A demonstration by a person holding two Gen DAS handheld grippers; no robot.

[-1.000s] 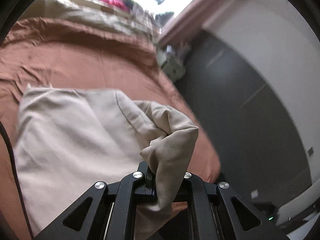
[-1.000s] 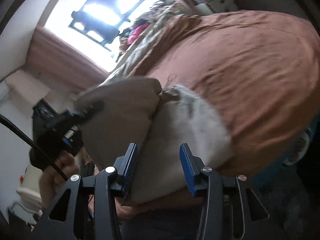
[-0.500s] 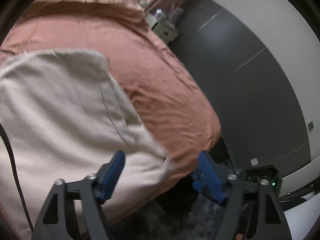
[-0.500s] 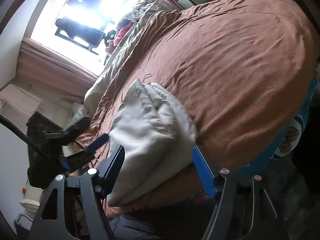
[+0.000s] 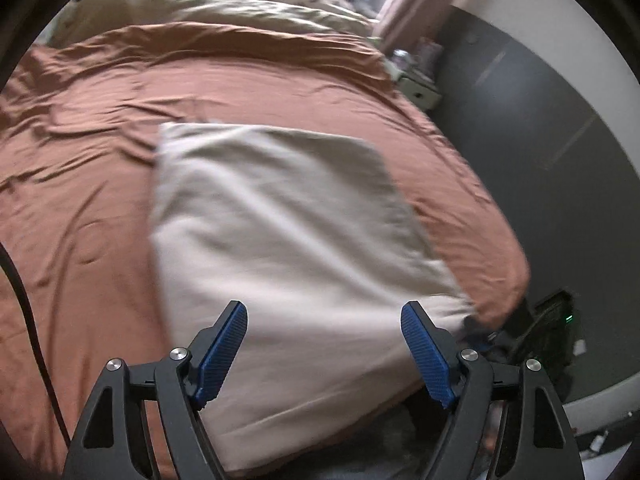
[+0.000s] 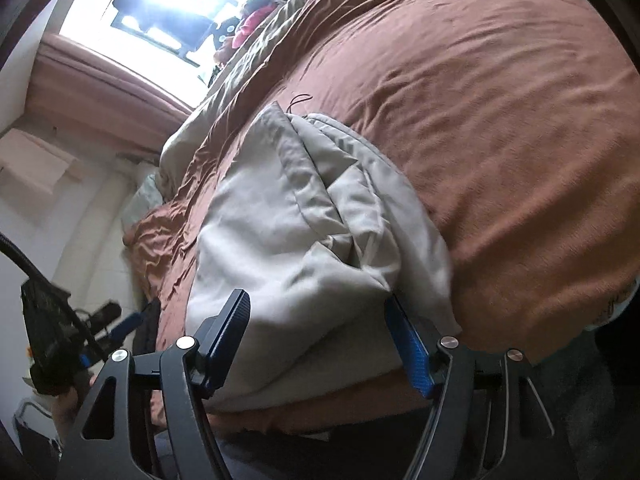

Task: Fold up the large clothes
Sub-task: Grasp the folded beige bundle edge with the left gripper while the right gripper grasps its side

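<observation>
Now the beige garment [image 5: 288, 232] lies folded on the bed [image 5: 100, 140], on the rust-brown sheet near the bed's near edge, with its near end reaching down toward the edge. From the left wrist view it reads as a broad, roughly rectangular panel, somewhat blurred. The left gripper [image 5: 324, 350] hovers over its near end with jaws spread wide; the blue pads [image 5: 222, 350] stand apart on either side of the cloth and grip nothing. From the right wrist view the same garment [image 6: 304, 240] shows its layered side, with seams and a fold bulging up near the middle. The right gripper [image 6: 320, 344] is at that near end too, its jaws closing a little but well apart; cloth lies between the pads [image 6: 412, 356], and whether the right-hand pad touches it I cannot tell, but neither pad presses on it. At the left of that view, the other gripper [image 6: 120, 326] and the hand [image 6: 68, 400] carrying it show beside the bed. An olive duvet [image 5: 224, 8] lies bunched at the far end of the bed.
</observation>
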